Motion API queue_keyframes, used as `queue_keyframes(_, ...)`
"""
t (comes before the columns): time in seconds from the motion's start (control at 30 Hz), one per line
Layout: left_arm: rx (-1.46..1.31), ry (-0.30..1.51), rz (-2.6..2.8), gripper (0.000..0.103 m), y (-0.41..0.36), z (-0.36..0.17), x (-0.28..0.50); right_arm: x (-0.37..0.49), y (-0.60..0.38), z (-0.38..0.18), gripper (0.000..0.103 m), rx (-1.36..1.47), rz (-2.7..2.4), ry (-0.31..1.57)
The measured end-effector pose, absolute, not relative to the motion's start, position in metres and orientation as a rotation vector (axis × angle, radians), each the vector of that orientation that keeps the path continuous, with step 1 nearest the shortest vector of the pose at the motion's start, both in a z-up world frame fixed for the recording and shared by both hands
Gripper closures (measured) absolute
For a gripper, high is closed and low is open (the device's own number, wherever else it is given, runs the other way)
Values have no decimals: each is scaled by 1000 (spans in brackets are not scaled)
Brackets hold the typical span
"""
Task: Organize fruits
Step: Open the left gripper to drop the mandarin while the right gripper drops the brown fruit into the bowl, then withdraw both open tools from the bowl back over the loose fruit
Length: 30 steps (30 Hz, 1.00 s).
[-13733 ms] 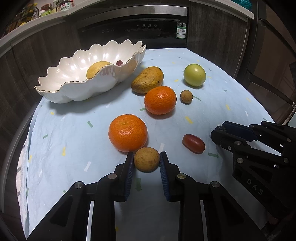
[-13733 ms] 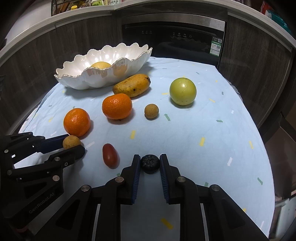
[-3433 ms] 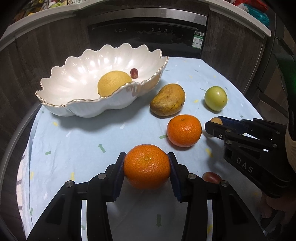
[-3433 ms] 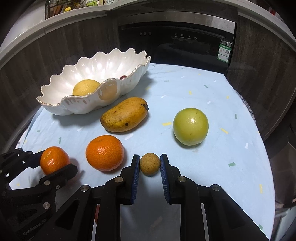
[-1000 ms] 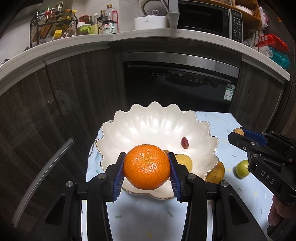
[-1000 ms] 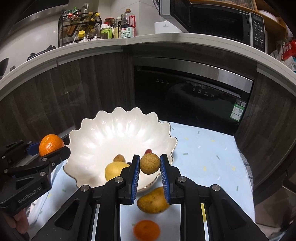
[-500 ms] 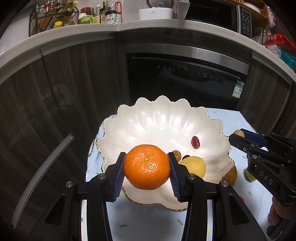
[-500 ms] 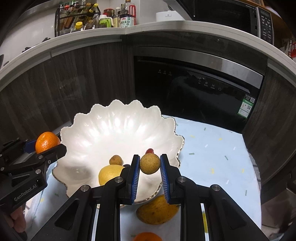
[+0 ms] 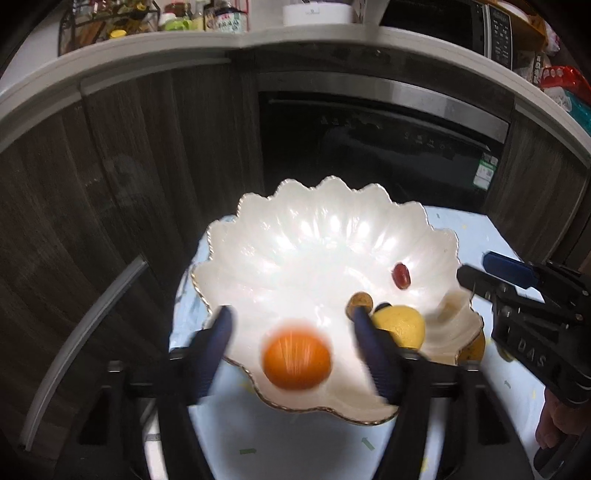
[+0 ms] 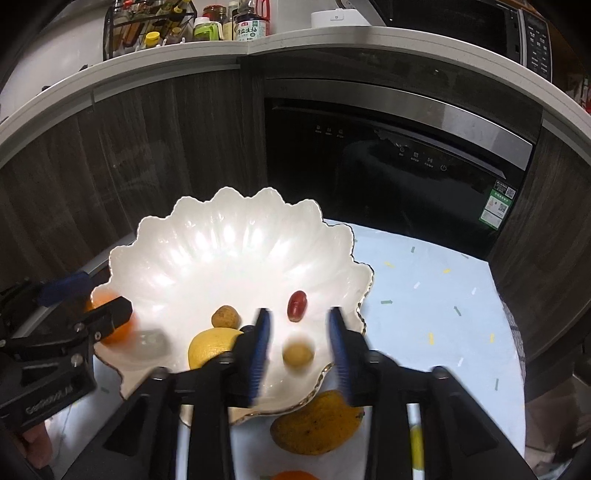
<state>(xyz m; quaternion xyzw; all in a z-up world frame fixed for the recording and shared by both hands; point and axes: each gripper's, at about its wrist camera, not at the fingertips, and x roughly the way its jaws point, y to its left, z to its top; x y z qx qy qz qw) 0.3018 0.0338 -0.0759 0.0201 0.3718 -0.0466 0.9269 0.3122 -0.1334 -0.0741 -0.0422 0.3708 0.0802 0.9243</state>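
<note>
In the left wrist view, the left gripper (image 9: 291, 332) was seen with its blue-padded fingers (image 9: 218, 336) spread wide over the near rim of the scalloped white bowl (image 9: 295, 240). An orange (image 9: 296, 356), blurred, was seen between the fingers and touched by neither, over the near part of the bowl. Just beyond the right fingertip, a small brown fruit (image 9: 360, 301) and a yellow lemon (image 9: 400, 325) lay inside the bowl, with a red date (image 9: 401, 275) farther in. The right gripper (image 9: 491, 273) stood to the right of the fingers, beside the bowl's rim, and the letters "DAS" were read on its body. A dark oven (image 9: 369, 147) with a green label stood behind the bowl.

In the right wrist view, the right gripper (image 10: 299, 332) was likewise seen with its fingers (image 10: 260, 332) spread apart. A small round brown fruit (image 10: 297, 353), blurred, was seen between them, free of both pads, over the near edge of the bowl (image 10: 221, 243). Ahead of the left fingertip lay another small brown fruit (image 10: 225, 316) and the lemon (image 10: 210, 347); the red date (image 10: 297, 304) lay just ahead, between the fingertips. A mango (image 10: 317, 421) rested on the pale blue desk (image 10: 424, 295) cloth below the right finger, outside the bowl. The left gripper (image 10: 85, 299) was seen at the far left with the orange (image 10: 110, 321) partly hidden behind its lower finger; "GenRobot.AI" was printed on it. Bottles (image 10: 251, 22) stood on the shelf above, their labels too small to be read.
</note>
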Motion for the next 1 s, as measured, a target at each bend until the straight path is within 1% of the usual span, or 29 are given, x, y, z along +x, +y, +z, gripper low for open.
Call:
queue_keyframes(0.03, 41, 752, -91, 29, 34, -73, 300, 311, -134, -73, 58, -84, 161, 755)
queue_keyframes(0.17, 48, 751, -85, 29, 33, -70, 299, 308, -137, -70, 55, -74, 153, 751)
queue_keyframes(0.23, 49, 752, -87, 28, 33, -69, 297, 305, -139, -68, 46, -69, 146, 741)
queue_keyframes(0.33, 52, 747, -91, 28, 30, -67, 293, 299, -142, -64, 41, -63, 142, 728)
queue_keyframes(1.0, 87, 710, -143, 28, 1, -45, 249, 245, -174, -40, 40, -32, 101, 682)
